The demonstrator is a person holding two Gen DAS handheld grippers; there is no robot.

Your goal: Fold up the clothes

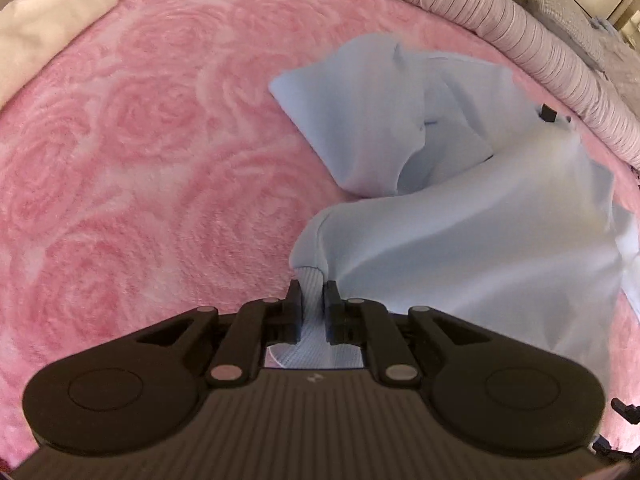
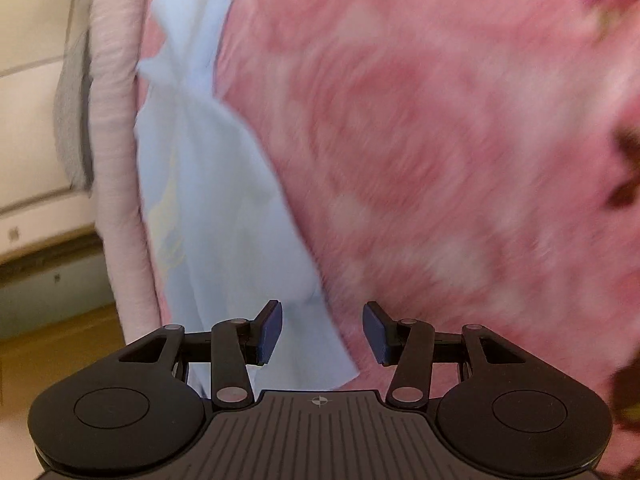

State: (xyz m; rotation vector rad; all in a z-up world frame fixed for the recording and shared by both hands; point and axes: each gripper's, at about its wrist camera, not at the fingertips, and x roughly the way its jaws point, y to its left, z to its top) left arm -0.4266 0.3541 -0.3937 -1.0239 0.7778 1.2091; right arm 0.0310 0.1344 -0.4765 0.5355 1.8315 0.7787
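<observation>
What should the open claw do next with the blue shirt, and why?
Probably bring the right gripper down to pinch the light blue garment's free edge just under it. Its jaws stand open and hold nothing, while the left gripper is already shut on the ribbed cuff. Two grips would let the cloth be lifted and folded.

Pale-blue garment (image 1: 460, 216), seemingly rose-patterned pink blanket (image 1: 140, 160)

It was a bedroom in a home. A bed (image 1: 140, 152) was covered with a plush pink rose-patterned blanket (image 2: 440, 140), edged by a striped bolster (image 1: 520, 40). Beside the bed, the right wrist view showed a wooden floor (image 2: 60, 340) and pale furniture (image 2: 32, 100).
</observation>
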